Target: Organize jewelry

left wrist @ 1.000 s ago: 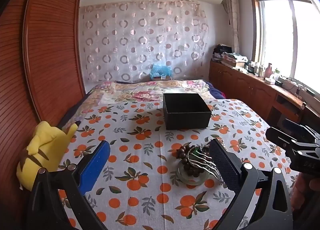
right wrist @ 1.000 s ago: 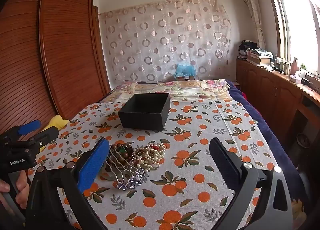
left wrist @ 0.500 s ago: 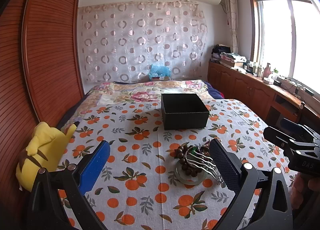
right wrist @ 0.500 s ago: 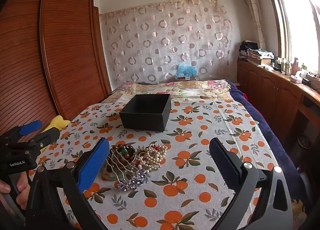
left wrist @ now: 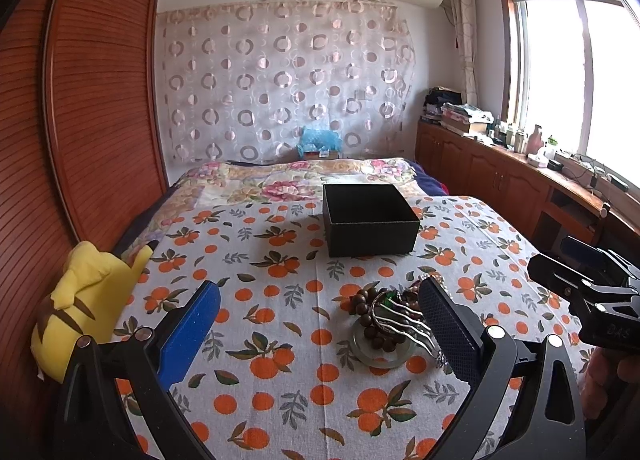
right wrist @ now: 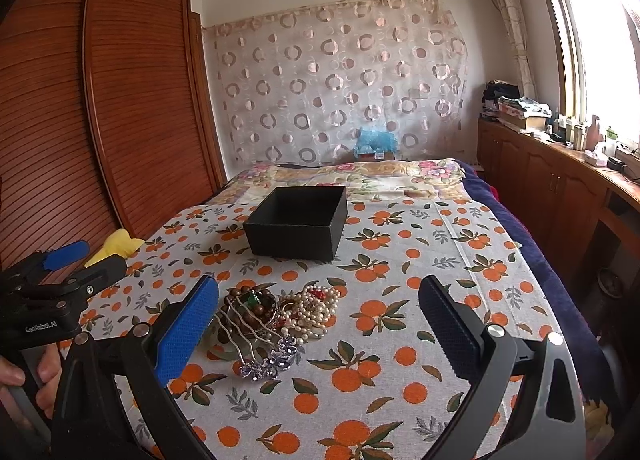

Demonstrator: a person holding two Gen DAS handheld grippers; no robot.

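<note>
Two grippers, the left gripper point(left wrist: 320, 336) and right gripper point(right wrist: 318, 328), hover with jaws apart, empty, over the jewelry pile point(right wrist: 276, 320) on the bed point(right wrist: 400, 340). Nothing seems sorted yet; next, pinch one piece and carry it to the black box point(right wrist: 296, 228) beyond.

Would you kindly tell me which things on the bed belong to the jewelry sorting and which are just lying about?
Belongs to the job:
- open black square box
- white pearl bead necklace
- dark brown wooden bead bracelet
- silver wavy-toothed hair comb with purple flowers

Just lying about:
- yellow plush toy
- blue bag by the curtain
</note>
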